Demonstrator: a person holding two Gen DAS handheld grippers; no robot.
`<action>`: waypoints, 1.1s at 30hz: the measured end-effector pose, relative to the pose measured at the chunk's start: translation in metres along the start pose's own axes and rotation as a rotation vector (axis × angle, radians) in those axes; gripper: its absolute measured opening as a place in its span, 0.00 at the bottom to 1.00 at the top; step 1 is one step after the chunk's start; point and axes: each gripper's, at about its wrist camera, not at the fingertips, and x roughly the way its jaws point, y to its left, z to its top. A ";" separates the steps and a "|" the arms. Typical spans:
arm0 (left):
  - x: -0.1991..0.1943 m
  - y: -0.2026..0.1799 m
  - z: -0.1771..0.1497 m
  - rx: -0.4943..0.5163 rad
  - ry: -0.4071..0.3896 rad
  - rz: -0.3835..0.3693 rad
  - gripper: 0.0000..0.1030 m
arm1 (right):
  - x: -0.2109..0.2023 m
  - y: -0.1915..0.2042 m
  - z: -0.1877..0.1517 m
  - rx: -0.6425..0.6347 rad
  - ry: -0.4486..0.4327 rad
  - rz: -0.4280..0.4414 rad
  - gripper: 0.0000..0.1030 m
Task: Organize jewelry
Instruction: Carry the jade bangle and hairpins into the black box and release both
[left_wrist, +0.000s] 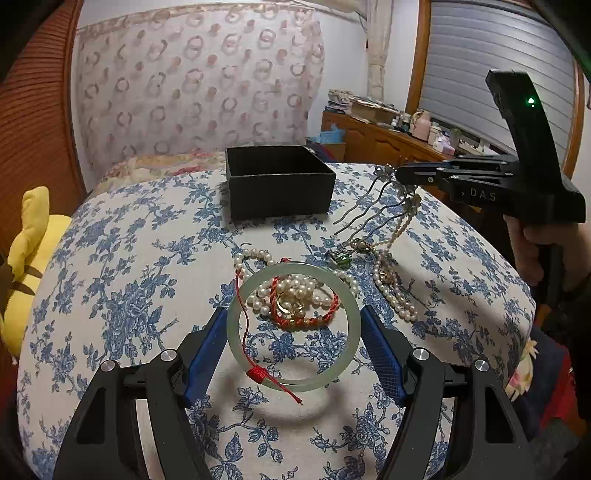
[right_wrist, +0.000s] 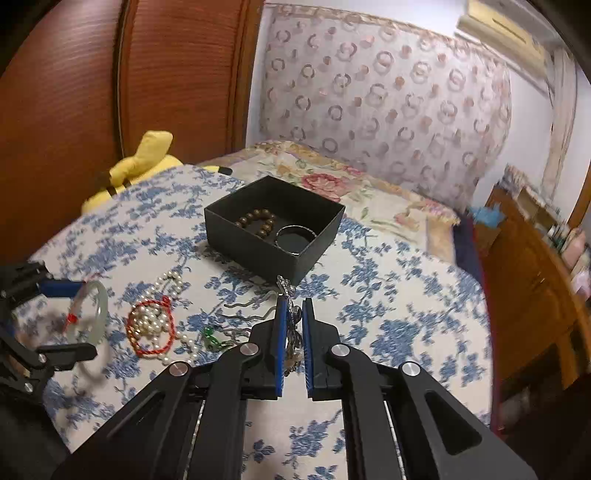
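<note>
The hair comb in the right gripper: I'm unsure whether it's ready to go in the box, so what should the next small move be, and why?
Probably carry it across to above the black box. The right gripper is shut on the hair comb, whose prongs hang clear of the tablecloth, so it looks free to travel. The box is open, already holding a bead bracelet.

yellow plush toy (right_wrist: 140, 162) beside blue floral cloth (left_wrist: 122, 266), patterned curtain (left_wrist: 192, 74), wooden dresser (left_wrist: 380, 138), window blinds (left_wrist: 491, 70)

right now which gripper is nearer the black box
Right. The right gripper holds a hair comb just short of the black box; the left gripper holds the jade bangle farther back.
</note>
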 end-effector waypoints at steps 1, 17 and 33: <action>0.000 0.000 0.000 -0.001 0.000 0.001 0.67 | 0.001 -0.002 -0.001 0.021 0.001 0.020 0.09; -0.001 0.001 -0.001 -0.005 -0.003 0.001 0.67 | 0.002 -0.033 0.005 0.223 -0.041 0.202 0.09; 0.015 0.011 0.071 0.033 -0.074 0.015 0.67 | 0.013 -0.033 0.051 0.135 -0.097 0.117 0.09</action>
